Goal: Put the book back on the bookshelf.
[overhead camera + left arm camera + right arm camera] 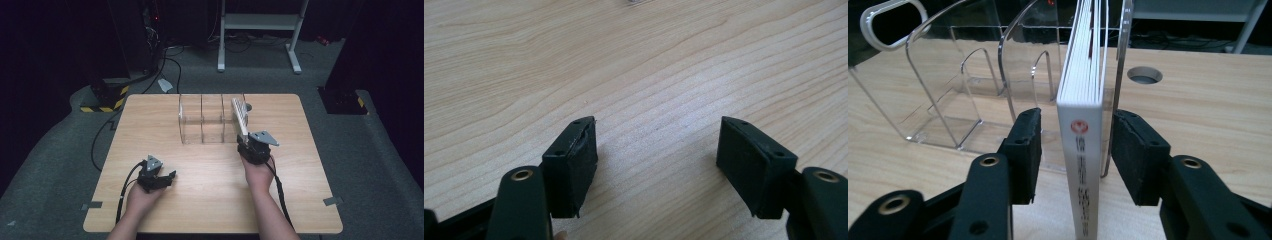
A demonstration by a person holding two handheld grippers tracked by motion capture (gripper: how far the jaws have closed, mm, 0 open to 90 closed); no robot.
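A white book (240, 116) stands upright on its edge in the rightmost slot of a clear acrylic rack (202, 120) at the middle back of the wooden table (210, 200). My right gripper (243, 142) is open, one jaw on each side of the book's near end, with a small gap on both sides. In the right gripper view the book's spine (1080, 150) faces me between the jaws of the right gripper (1075, 127), and the rack's (938, 90) other slots hold nothing. My left gripper (169, 176) rests open at the front left, over bare wood (656, 145).
A round cable hole (248, 106) in the table lies just behind the rack's right end. Beyond the table on the grey carpet are a white metal stand (260, 22), a black-and-yellow striped base (102, 100) and loose cables (170, 65).
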